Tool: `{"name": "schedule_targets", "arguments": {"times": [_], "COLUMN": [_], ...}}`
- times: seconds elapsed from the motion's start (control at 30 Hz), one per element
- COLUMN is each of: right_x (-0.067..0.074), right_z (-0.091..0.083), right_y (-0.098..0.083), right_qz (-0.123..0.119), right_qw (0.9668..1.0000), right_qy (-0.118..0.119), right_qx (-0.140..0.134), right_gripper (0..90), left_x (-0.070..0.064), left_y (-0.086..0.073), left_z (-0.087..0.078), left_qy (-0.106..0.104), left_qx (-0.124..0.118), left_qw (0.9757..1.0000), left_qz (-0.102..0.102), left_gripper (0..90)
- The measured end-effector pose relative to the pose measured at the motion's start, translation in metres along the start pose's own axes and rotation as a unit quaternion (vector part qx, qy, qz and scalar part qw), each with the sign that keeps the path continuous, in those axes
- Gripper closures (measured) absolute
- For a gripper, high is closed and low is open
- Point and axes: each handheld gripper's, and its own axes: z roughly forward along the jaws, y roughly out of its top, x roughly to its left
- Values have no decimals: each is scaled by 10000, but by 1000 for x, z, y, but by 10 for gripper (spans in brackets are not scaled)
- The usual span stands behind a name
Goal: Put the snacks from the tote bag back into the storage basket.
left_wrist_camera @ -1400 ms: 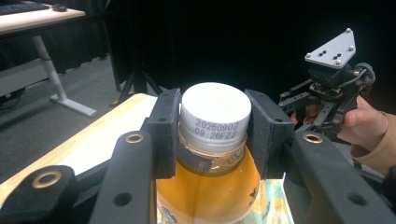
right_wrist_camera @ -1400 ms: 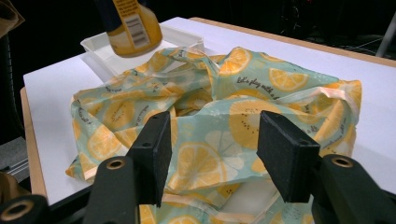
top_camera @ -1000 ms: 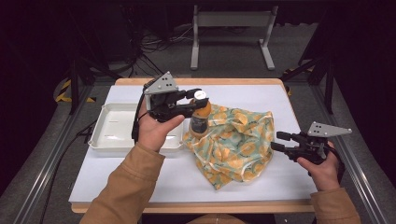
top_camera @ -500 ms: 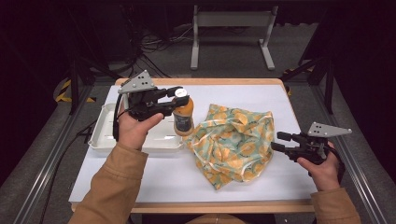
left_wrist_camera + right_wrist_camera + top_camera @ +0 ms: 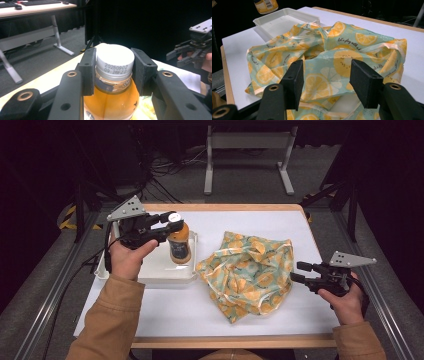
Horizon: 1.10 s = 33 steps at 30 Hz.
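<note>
Reference landmark: the white tray [image 5: 150, 275] on the worktop [image 5: 165, 312]. Nearest the person, the right gripper [image 5: 299, 271] rests at the worktop's near right edge, well apart from the tray, its jaws standing wide and empty, aimed at the lemon-print cloth bag [image 5: 247, 270] that lies crumpled just beside the tray's right wall. Farther off, the left gripper [image 5: 172, 221] holds the bottle [image 5: 179, 245] of orange drink by its white cap [image 5: 115, 60], jaws clamped on the cap's sides, with the bottle upright over the tray's right portion; whether its base touches the tray floor cannot be told. Hazards, as a judgement: the grip sits on a smooth cap well above the bottle's weight, so a quick sideways move may swing the body or let it slip and drop; a base set down on the tray's raised rim may tip the bottle toward the bag; release before the base is seated may topple it. Count: one bottle, one cap, one tray, one bag, two grippers, one worktop.
</note>
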Motion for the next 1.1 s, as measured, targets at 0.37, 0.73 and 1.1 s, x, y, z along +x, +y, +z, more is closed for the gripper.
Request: {"name": "schedule_targets", "arguments": {"times": [0.37, 0.73, 1.1], "right_x": [1, 1, 1], "right_z": [0, 2, 2], "right_y": [-1, -2, -2], "right_qz": [3, 12, 4], "right_qw": [10000, 10000, 10000], "right_qy": [-7, -3, 11], "right_qx": [20, 51, 68], "right_gripper": [458, 457, 455], "left_x": [14, 24, 27], "left_y": [-15, -38, -56], "left_z": [-3, 4, 15], "left_qy": [343, 558, 631], "left_qx": [49, 174, 525], "left_qw": [9993, 9978, 9955], "left_qz": [-114, -321, -471], "left_gripper": [586, 586, 585]}}
